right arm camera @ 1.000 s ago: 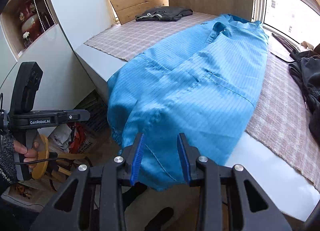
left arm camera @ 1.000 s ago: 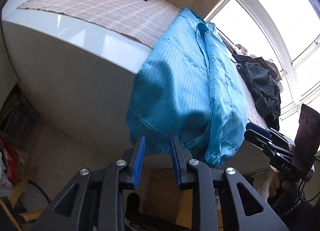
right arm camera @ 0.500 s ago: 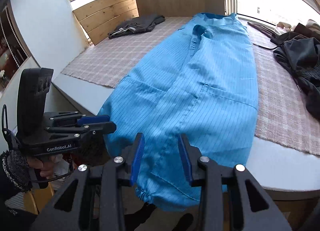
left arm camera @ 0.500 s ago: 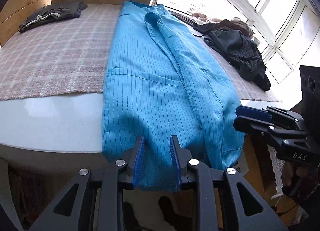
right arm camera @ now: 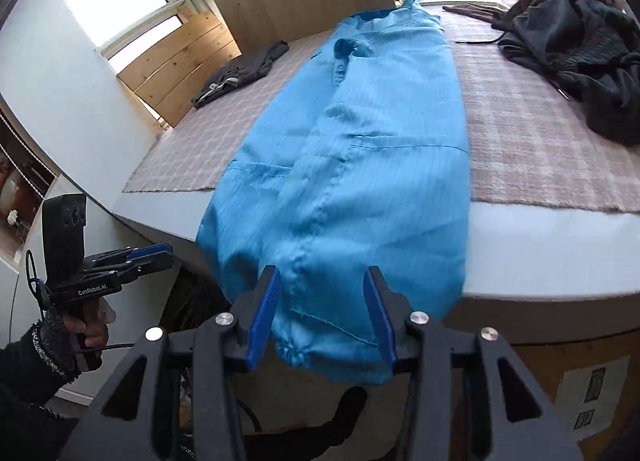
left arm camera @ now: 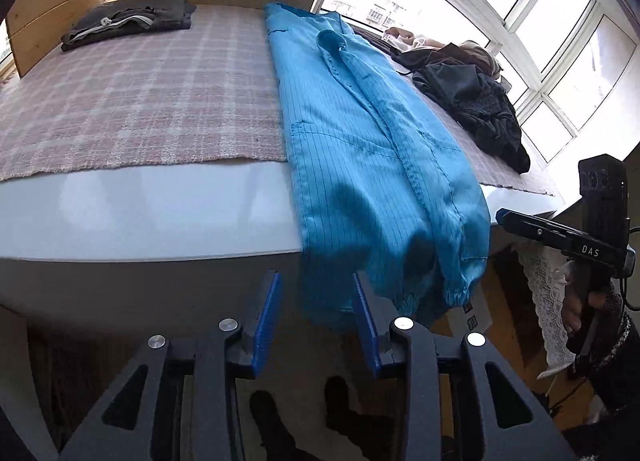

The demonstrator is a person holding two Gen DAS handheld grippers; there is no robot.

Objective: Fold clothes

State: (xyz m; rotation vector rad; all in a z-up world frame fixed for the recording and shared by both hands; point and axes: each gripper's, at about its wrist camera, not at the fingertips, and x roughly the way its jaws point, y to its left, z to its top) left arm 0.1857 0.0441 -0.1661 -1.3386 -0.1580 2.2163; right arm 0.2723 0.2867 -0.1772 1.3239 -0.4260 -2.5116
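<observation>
A long blue striped garment (left arm camera: 360, 133) (right arm camera: 360, 165) lies lengthwise on the plaid-covered platform, its lower end hanging over the white front edge. My left gripper (left arm camera: 316, 301) is open just below that edge, its fingers either side of the hanging hem's left corner. My right gripper (right arm camera: 324, 309) is open too, with the hanging hem and a gathered cuff between its blue pads (right arm camera: 262, 313). Nothing is clamped. Each gripper shows in the other's view: the right gripper (left arm camera: 560, 237) at the garment's right, the left gripper (right arm camera: 132, 261) at its left.
A folded dark garment (left arm camera: 128, 19) (right arm camera: 240, 69) lies at the platform's far left. A heap of black clothes (left arm camera: 472, 101) (right arm camera: 576, 49) sits by the windows at the right. The plaid mat (left arm camera: 140, 101) covers the platform; its white edge (left arm camera: 160, 217) drops to the floor.
Both grippers have opened wider and risen from below the platform edge to the hanging hem. The views now look along the platform top instead of up at its side.
</observation>
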